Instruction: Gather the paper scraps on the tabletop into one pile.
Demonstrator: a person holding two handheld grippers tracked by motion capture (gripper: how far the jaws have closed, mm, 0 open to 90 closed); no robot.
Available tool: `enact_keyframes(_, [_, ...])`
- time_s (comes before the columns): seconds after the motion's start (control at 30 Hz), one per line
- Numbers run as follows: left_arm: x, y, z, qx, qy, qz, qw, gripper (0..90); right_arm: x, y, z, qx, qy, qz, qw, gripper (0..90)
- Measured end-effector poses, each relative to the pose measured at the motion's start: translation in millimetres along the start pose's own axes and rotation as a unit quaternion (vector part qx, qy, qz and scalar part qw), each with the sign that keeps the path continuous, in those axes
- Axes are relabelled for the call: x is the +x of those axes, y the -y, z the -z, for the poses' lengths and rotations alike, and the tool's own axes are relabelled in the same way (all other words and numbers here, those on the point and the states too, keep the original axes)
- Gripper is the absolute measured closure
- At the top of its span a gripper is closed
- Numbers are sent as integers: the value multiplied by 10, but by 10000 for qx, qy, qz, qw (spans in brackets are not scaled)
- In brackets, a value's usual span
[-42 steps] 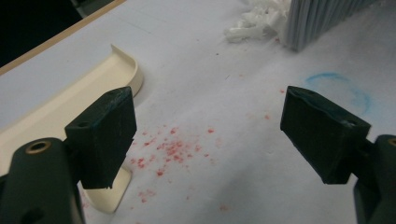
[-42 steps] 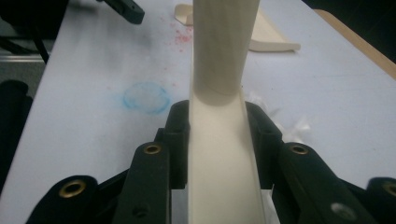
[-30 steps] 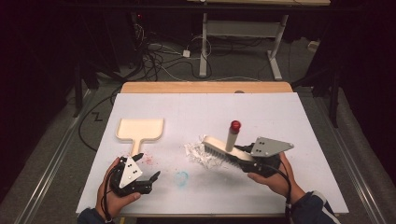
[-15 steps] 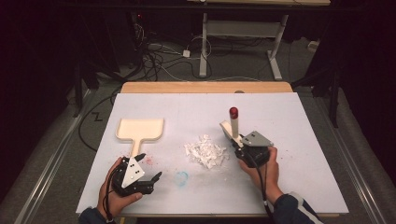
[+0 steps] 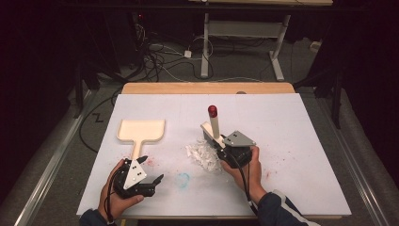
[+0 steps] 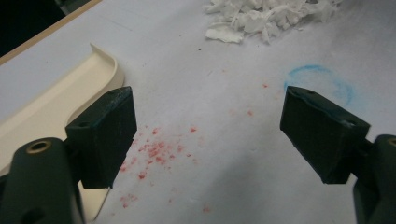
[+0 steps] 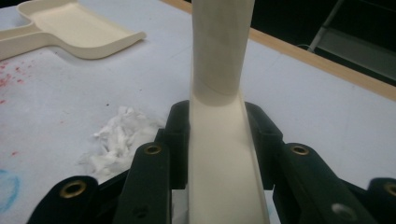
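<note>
Brush (image 5: pixel 214 123) work is the job at hand: in the high view the right gripper (image 5: pixel 225 149) pinches a cream brush whose red-tipped handle rises up and away from the person, its head down just beside the heap of white paper scraps (image 5: pixel 203 155) near the middle of the white table sheet (image 5: pixel 282 122). The cream dustpan (image 5: pixel 140 133) lies well to the left of the heap, its handle pointing toward the person, and the left gripper (image 5: pixel 151 172) rests near that handle's end, jaws spread and holding nothing.

From the left gripper view, the two black jaws stand wide apart over red specks and a faint blue ring (image 6: pixel 320 80); the dustpan's (image 6: pixel 56 105) rim sits at the left jaw, and the scraps (image 6: pixel 266 16) lie farther off at the top. A good grip probably means turning this gripper onto the pan's handle before closing.

From the right gripper view, the jaws press on both sides of the brush (image 7: pixel 222 107), which runs straight up the middle, so the hold looks firm and centred. The scraps (image 7: pixel 121 135) lie low at the left and the dustpan (image 7: pixel 79 28) beyond them. Sweeping well likely calls for short, low strokes toward the pan, bristles kept on the sheet so light bits don't scatter, with the pan's lip held flat to the surface.
</note>
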State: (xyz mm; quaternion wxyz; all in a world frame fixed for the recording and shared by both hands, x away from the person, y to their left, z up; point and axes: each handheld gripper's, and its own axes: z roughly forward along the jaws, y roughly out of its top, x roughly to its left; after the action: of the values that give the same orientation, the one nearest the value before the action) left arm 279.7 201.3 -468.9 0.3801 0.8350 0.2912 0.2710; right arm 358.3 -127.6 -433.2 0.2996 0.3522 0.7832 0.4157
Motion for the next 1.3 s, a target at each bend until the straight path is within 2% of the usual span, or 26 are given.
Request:
enact_keyframes(0.1, [-11,-3,6,-4,-31,-24,10000,178,-124,-14,110,-96,34,34,9999,679])
enact_keyframes(0.17, [-10,3,6,14,-30,-34,10000,178,-251,0,210,-154,-76,76,9998,679])
enact_keyframes(0.23, [-11,7,6,14,-30,-12,10000,178,-378,33,340,-107,-106,5,9999,679])
enact_keyframes(0.37, [-24,0,13,33,-46,-41,10000,178,-584,137,667,-49,-385,-24,9992,679])
enact_keyframes(0.4, [-28,-2,12,34,-49,-42,10000,178,-617,165,753,-35,-538,-28,9985,679])
enact_keyframes(0.53, [-42,-11,4,69,-48,-71,9999,178,-642,317,1073,87,-984,32,9951,679])
enact_keyframes(0.67, [-55,-25,-5,83,-37,-118,9999,178,-520,501,1214,414,-1377,173,9895,680])
enact_keyframes(0.83, [-50,-27,-7,66,-9,-115,9999,178,-355,550,1266,532,-1776,361,9820,680])
enact_keyframes(0.87, [-48,-26,-9,72,-2,-117,9999,178,-336,545,1255,505,-1777,440,9818,680])
enact_keyframes(0.97, [-47,-21,-16,74,17,-126,9999,178,-298,537,1151,512,-1791,360,9818,680])
enact_keyframes(1.07, [-43,-21,-19,67,25,-113,9999,178,-261,482,1003,429,-1609,514,9847,680])
enact_keyframes(1.13, [-44,-20,-16,60,26,-122,9999,178,-248,440,909,369,-1622,420,9852,680])
enact_keyframes(1.17, [-45,-19,-16,63,24,-117,9999,178,-245,417,869,312,-1580,501,9857,680])
enact_keyframes(1.2, [-43,-17,-17,60,26,-112,9999,178,-241,394,839,281,-1496,497,9871,680])
enact_keyframes(1.3, [-41,-12,-17,70,22,-111,9999,178,-253,317,774,134,-1446,522,9880,680])
